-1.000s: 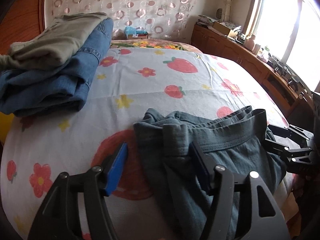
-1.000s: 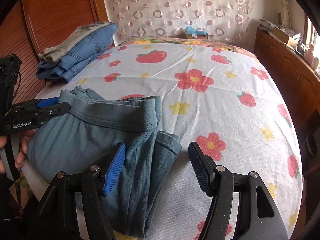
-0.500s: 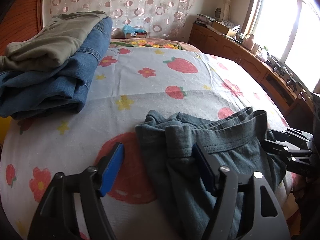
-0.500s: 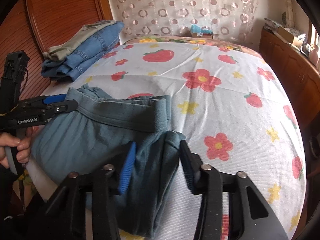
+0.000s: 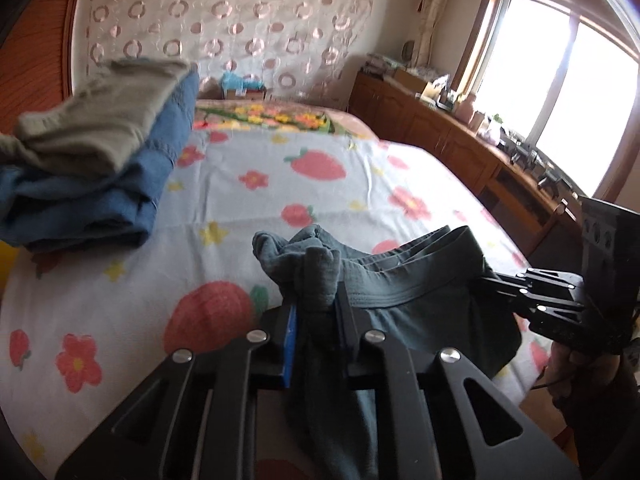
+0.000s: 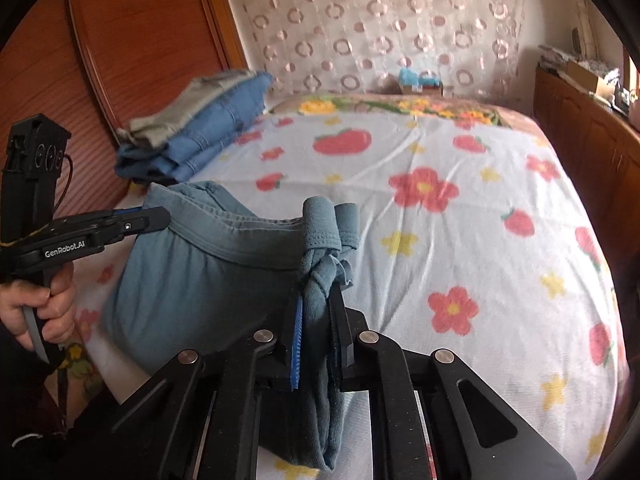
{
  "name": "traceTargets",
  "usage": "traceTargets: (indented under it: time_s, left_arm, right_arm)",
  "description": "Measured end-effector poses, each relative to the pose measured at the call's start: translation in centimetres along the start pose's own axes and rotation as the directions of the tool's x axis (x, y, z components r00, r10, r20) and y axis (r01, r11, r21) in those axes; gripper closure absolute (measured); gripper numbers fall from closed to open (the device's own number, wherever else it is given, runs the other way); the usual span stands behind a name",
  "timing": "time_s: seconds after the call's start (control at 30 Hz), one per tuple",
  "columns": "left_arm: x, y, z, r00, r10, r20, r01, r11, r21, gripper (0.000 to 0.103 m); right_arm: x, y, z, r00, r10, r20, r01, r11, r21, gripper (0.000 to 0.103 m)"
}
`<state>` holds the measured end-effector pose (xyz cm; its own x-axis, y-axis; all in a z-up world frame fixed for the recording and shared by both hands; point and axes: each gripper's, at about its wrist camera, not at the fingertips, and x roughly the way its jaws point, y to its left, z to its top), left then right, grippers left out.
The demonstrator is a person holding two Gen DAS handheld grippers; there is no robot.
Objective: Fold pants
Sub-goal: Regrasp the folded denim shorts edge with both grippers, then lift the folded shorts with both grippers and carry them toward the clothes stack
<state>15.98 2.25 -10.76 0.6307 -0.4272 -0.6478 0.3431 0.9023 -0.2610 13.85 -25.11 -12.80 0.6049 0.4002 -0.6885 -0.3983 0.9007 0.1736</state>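
Nearest the left wrist camera, the left gripper [image 5: 316, 316] is closing its fingers on a bunched corner of the pants [image 5: 420, 300], and the cloth is already pinched tight between the pads. In the right wrist view the right gripper [image 6: 316, 320] has its fingers pressed together on the opposite corner of the waistband, a knot of fabric standing up above the tips.

By my reading the fold has hardly begun. Both waist corners are gripped, which looks like step 1, but the garment is not yet spread flat, no crease is laid, and the legs hang off the near edge of the bed [image 6: 460, 240] below the grippers, partly hidden. What is left is most of the work: lifting, straightening, doubling the legs, then folding lengthwise.

The pants are soft, dull blue-green knit with a stitched elastic waistband stretched between the 2 grippers. The fabric sags and wrinkles between the grips.

Further off, on the strawberry-and-flower bedspread, lies a stack of 2 other garments [image 5: 96, 172], grey-green over blue denim, by the wooden headboard [image 6: 132, 60]. It sits well apart from the pants.
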Motion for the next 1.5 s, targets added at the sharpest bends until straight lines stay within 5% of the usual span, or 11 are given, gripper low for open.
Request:
traceTargets:
  time_s: [0.73,1.5]
  left_arm:
    - [-10.1,-2.6,4.7,0.97,0.043,0.239,-0.068,0.993,0.095,0.091]
    - [-11.5,4.6,6.8,0.956,0.1,0.277,-0.116,0.992,0.041,0.091]
  right_arm:
    - [-7.2,5.2,7.4,0.977,0.004,0.214,0.031,0.987,-0.159,0.095]
    - [-1.9,11.0,14.4,0.969,0.081,0.231,-0.014,0.96,-0.281,0.095]
